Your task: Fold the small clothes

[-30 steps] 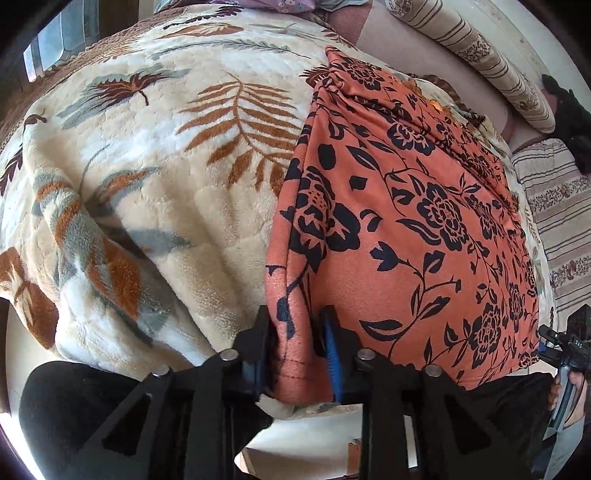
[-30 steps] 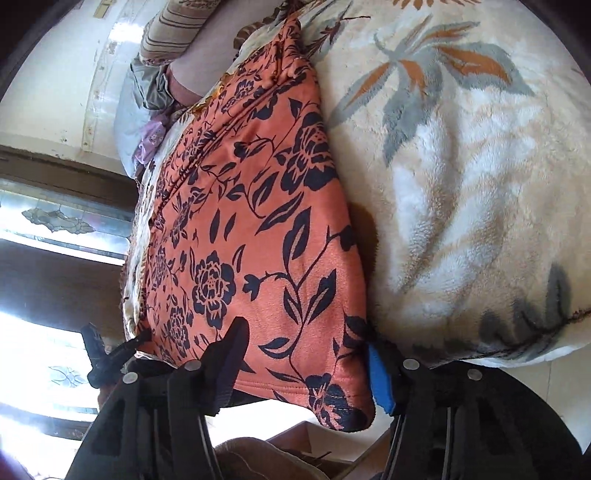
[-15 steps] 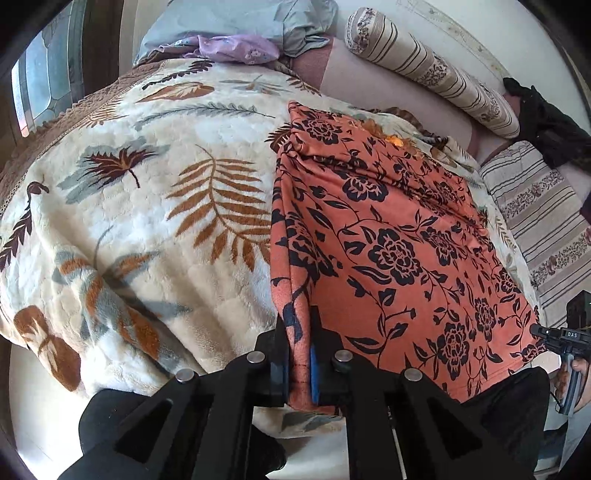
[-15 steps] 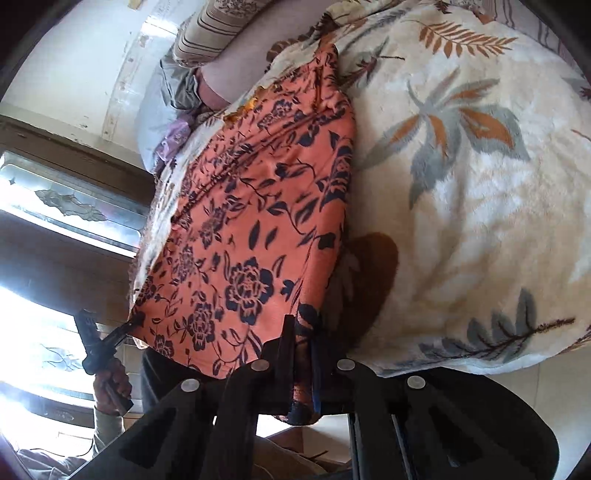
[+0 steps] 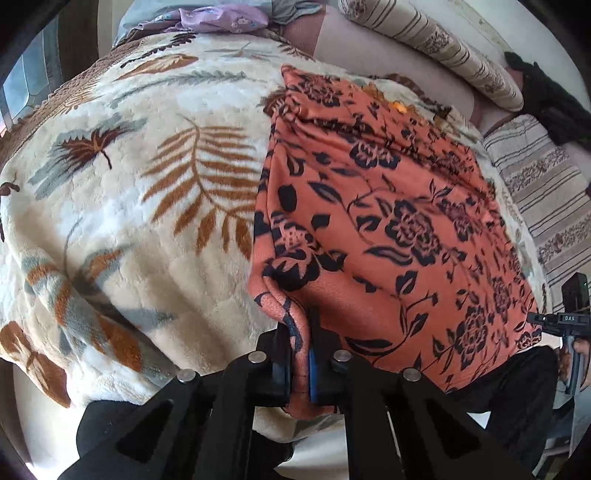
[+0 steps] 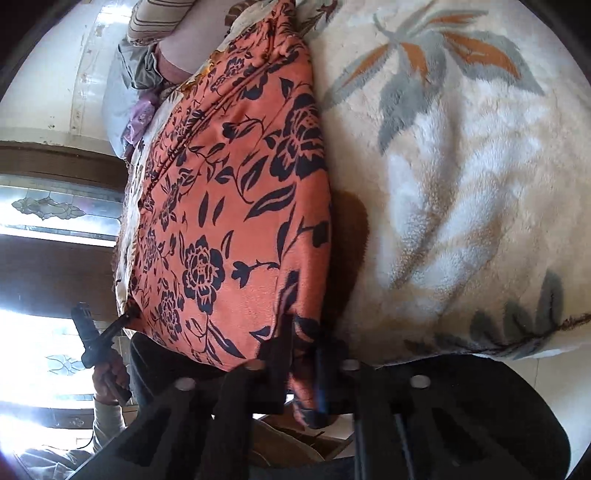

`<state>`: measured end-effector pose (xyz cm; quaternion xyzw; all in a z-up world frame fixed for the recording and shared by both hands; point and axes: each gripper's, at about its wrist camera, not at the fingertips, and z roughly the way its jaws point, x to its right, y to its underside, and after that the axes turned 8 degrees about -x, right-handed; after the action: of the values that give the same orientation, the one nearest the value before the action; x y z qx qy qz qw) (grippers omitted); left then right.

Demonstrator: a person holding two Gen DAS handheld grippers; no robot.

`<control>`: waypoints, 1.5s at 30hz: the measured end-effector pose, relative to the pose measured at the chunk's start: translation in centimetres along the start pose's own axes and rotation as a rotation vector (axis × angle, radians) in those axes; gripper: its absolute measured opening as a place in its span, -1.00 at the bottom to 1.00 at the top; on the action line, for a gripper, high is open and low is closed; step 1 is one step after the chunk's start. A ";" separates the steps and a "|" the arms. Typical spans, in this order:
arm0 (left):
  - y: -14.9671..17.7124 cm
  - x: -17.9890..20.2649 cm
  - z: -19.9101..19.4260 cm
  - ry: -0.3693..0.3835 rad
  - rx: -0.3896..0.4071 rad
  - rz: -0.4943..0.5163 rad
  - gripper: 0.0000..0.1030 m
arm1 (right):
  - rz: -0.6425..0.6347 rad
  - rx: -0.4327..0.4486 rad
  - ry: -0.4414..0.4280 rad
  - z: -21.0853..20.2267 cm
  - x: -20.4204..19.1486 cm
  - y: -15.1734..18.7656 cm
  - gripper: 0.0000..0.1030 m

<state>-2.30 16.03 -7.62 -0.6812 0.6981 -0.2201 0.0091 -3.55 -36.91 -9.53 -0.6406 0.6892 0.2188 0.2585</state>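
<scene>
Right now we have the orange cloth with its black flower print lying spread on the blanket, a cream fleece with brown and grey leaves, and reaching that blanket's near edge. At the cloth's near left corner our left gripper has its jaws pinched tight on a bunched fold of the hem, with fabric hanging below the blue pads. At the cloth's near right corner our right gripper is likewise clamped on the hem, a tongue of cloth drooping beneath it; that view is blurred there. In the right wrist view we see the left gripper again at the cloth's other near corner, a hand around its handle. Beyond the cloth's far end lie a striped bolster and a lilac garment on grey fabric. Beside the cloth, past the blanket's edge on the bolster's side, we see striped bedding.
</scene>
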 end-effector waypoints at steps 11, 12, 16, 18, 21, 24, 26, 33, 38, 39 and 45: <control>-17.4 1.5 -6.8 0.077 0.330 0.048 -0.86 | -0.127 0.377 -0.241 -10.0 -7.7 -14.7 -0.88; -19.5 1.6 -5.6 0.063 0.343 0.034 -0.82 | -0.112 0.397 -0.254 -10.0 -7.6 -17.1 -0.88; -27.1 0.4 4.3 -0.063 0.209 -0.019 0.55 | -0.035 0.413 -0.123 -5.5 -5.0 -26.2 0.23; -28.4 -1.0 9.5 -0.168 0.130 -0.033 0.65 | 0.081 0.381 -0.005 -2.2 -1.7 -28.7 0.99; -27.8 -2.7 9.6 -0.127 0.164 -0.075 0.65 | 0.142 0.412 -0.082 -1.1 0.8 -27.9 0.96; -25.4 -3.8 5.2 -0.117 0.308 -0.090 0.65 | 0.015 0.386 0.000 -1.9 -0.7 -25.9 0.96; -23.6 -4.1 3.4 -0.126 0.337 -0.082 0.66 | -0.056 0.348 0.032 -1.7 -1.9 -24.9 0.96; -20.3 0.1 11.1 -0.127 0.089 0.092 0.65 | -0.196 0.174 0.243 3.7 -5.4 -24.9 0.14; -23.8 1.8 9.2 -0.018 0.068 -0.005 -0.65 | -0.205 0.146 0.309 2.6 -9.1 -24.9 -0.55; -24.0 2.3 7.5 -0.009 0.096 -0.005 -0.66 | -0.208 0.172 0.284 1.2 -10.0 -24.3 -0.56; -19.1 4.7 -2.2 0.030 0.209 0.097 -0.67 | -0.283 0.256 0.223 -6.5 -13.8 -16.9 -0.57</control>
<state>14.79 12.64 1.82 -0.6387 0.7036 -0.3011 0.0804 13.38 -31.82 4.72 -0.7133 0.6387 0.0188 0.2878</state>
